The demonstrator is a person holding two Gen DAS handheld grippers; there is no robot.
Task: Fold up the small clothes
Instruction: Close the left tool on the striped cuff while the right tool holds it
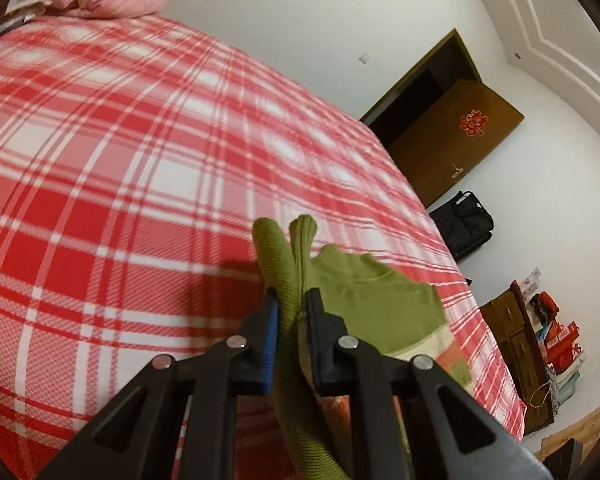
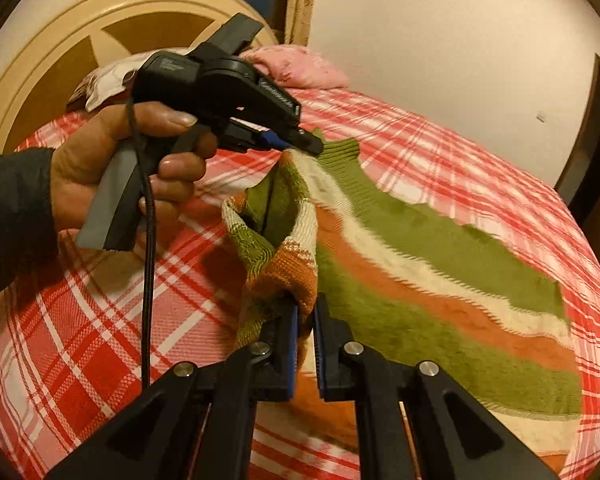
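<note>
Item 1. Sweater [image 2: 440, 280]: small knitted garment striped green, cream and orange, lying on the bed [image 2: 80, 340] and spreading to the right; its near edge is cut off behind the right claw's black arms. One ribbed green end is lifted at the far side, another bunched part is raised in the near middle.

Item 2. Left claw [image 1: 293, 300]: clenched on a ribbed green fold of the sweater, which stands up between the blue-lined pads and runs down out of view below. In the right wrist view the same claw [image 2: 310, 145] shows from the side, gripping the sweater's ribbed green edge; its fingertips are partly masked by the knit.

Item 3. Left hand [image 2: 120, 176]: wrapped round the grey handle of the left claw, dark sleeve [image 2: 12, 216] at the wrist; a black cable hangs from the tool.

Item 4. Right claw [image 2: 306, 308]: clenched on a bunched orange-and-green portion of the sweater; the pinched part is hidden between the pads.

Item 5. Bed: red and white plaid cover, blurred in the left wrist view.

Item 6. Pink pillow [image 2: 300, 66]: at the far end of the bed, beside a rounded headboard [image 2: 40, 60].

Item 7. Brown door [image 1: 452, 136]: open, far right; a black bag [image 1: 464, 228] and cluttered boxes near it are too small to identify.
</note>
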